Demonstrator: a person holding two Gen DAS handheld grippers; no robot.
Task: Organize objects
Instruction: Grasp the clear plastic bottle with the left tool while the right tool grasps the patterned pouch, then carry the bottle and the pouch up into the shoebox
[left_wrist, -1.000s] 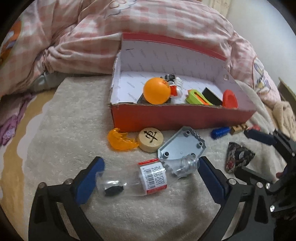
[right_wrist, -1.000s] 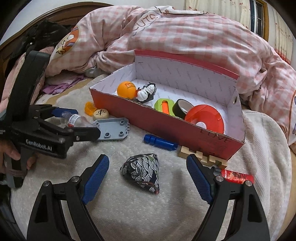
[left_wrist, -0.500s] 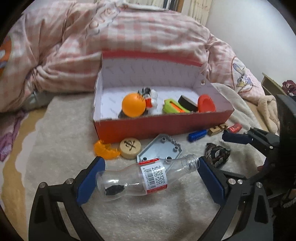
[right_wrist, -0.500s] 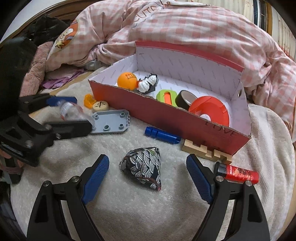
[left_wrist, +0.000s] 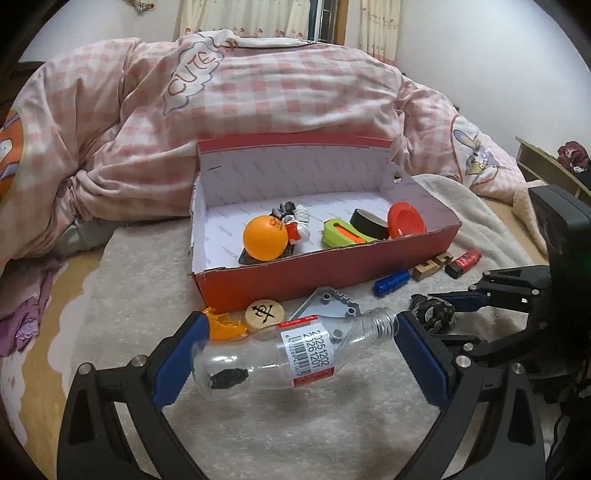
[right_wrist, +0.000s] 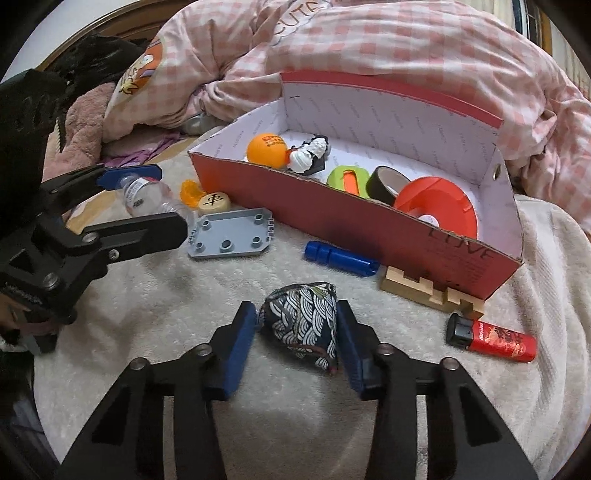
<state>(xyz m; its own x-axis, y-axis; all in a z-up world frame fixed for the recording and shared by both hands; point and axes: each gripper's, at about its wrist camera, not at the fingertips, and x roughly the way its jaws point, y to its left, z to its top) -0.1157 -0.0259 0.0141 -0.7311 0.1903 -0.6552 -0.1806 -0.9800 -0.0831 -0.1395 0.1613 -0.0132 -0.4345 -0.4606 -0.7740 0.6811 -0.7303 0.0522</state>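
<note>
My left gripper clamps a clear labelled bottle end to end; my right gripper squeezes a wave-patterned pouch.

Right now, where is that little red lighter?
In the right wrist view, the red lighter lies on the blanket at lower right, just outside the red box, beside the wooden puzzle block.

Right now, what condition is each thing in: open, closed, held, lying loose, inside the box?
left gripper: shut on clear bottle
clear bottle: uncapped, on its side, lifted
right gripper: shut on patterned pouch
patterned pouch: pinched, on blanket
red box: open
orange ball: inside box
tape roll: inside box
blue cylinder: lying loose outside
red lighter: lying loose outside
</note>
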